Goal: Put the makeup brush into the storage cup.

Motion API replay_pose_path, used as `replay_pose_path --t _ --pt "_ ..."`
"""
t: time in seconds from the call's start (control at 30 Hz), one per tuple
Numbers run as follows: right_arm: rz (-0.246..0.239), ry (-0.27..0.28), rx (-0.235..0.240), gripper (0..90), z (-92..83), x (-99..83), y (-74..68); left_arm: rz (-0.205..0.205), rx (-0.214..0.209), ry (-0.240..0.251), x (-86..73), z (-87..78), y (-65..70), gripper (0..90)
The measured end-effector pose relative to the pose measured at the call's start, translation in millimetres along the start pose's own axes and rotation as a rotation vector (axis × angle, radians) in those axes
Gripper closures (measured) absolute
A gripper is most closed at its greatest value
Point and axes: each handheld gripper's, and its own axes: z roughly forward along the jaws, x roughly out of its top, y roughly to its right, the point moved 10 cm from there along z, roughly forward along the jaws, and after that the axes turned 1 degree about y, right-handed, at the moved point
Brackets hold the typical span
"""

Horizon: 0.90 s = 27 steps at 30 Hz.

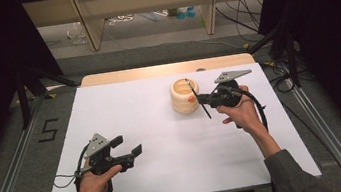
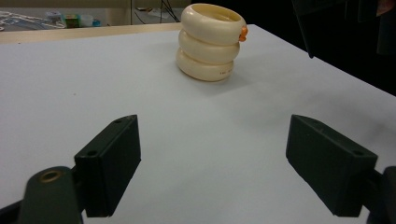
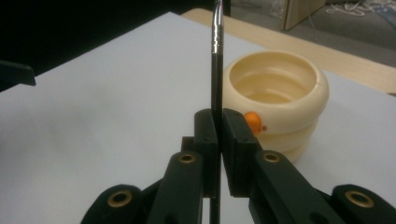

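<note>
We describe the scene from left to right, taking the centre of the white table [image 1: 165, 142] in the high view as the dial centre.

1. Left gripper [image 1: 130, 147]. It sits at about 8 o'clock, near the table's front edge, held in the person's left hand [image 1: 92, 182]. Its jaws are released and stand wide apart with nothing between them. In the left gripper view they point toward the cream holder [image 2: 211, 42], which lies well apart from them at about 12 o'clock.

2. Cream holder [image 1: 184, 95]. This ribbed, ring-stacked cup stands upright at about 1 o'clock, near the far edge. Its mouth is open upward. A small orange knob [image 3: 252, 120] sits on its side wall.

3. Right gripper [image 1: 203, 99]. Held in the person's right hand [image 1: 241, 113] at about 2 o'clock, it sits just beside the holder. Its jaws are clenched on a thin black pen [image 3: 216, 70]. In the high view the pen's long axis runs tilted, from roughly 11 o'clock above the holder's rim to 5 o'clock below the jaws.

4. Governing relation. The holder's mouth lies just past the jaws, at about 1 o'clock in the right gripper view. The right hand is far the nearer. We judge that the pen must be brought in line with that mouth.

5. Clearance. Open table lies to the left and front; the far and right edges are near.
</note>
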Motion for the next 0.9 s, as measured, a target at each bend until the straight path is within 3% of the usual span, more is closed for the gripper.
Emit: replay_pose_path --t 0.1,0.2,0.33,0.4,0.9 --pt "0.011 0.039 -0.004 85.4 -0.3 5.3 2.9 -0.001 0.000 0.001 0.1 0.2 -0.2 17.4" --pt "0.012 0.041 -0.007 85.4 -0.1 6.4 4.3 0.000 0.001 0.000 0.0 0.2 -0.3 17.4" --pt "0.016 0.097 -0.002 85.3 2.1 14.7 4.9 -0.002 0.001 0.002 0.2 0.2 -0.4 17.4" --pt "0.011 0.102 -0.008 85.3 2.5 16.0 5.5 0.015 -0.003 0.000 0.5 -0.1 -0.9 17.4" --pt "0.016 0.153 -0.048 85.3 8.3 26.6 17.0 0.013 0.000 -0.003 0.3 0.0 -1.8 17.2"
